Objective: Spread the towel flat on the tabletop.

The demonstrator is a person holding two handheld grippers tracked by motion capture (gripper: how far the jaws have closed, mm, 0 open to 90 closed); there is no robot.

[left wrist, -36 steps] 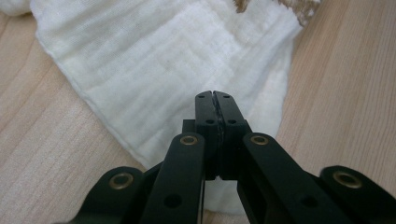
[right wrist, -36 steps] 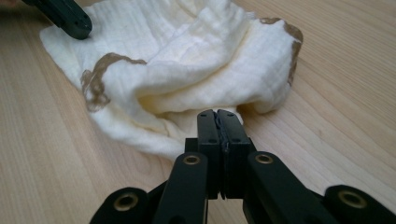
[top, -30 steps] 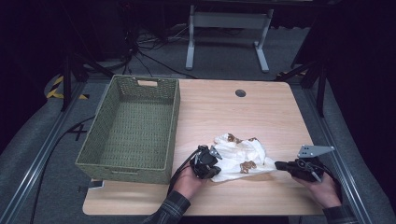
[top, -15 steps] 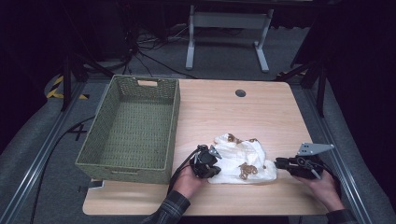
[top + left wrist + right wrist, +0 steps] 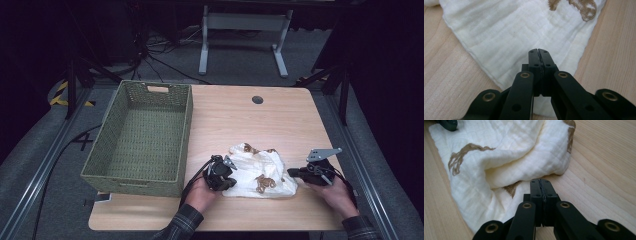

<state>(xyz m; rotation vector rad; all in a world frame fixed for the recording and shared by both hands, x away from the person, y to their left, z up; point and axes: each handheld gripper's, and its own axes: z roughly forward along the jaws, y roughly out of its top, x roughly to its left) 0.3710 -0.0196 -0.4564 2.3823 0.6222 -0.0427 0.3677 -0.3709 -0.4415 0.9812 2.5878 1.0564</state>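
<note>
My left gripper (image 5: 538, 51) and right gripper (image 5: 540, 181) both pinch the cloth (image 5: 260, 170), jaws clenched on its edges, on the desk (image 5: 230, 117).

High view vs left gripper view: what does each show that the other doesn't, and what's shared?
High view alone: the green woven basket on the table's left, both hands, the right gripper at the cloth's right edge, floor and stands behind. Left gripper view alone: the left gripper jaws closed together over the cloth, plus the cloth's weave and hem up close. Shared: the white cloth with brown print, the wooden table and the left gripper.
</note>
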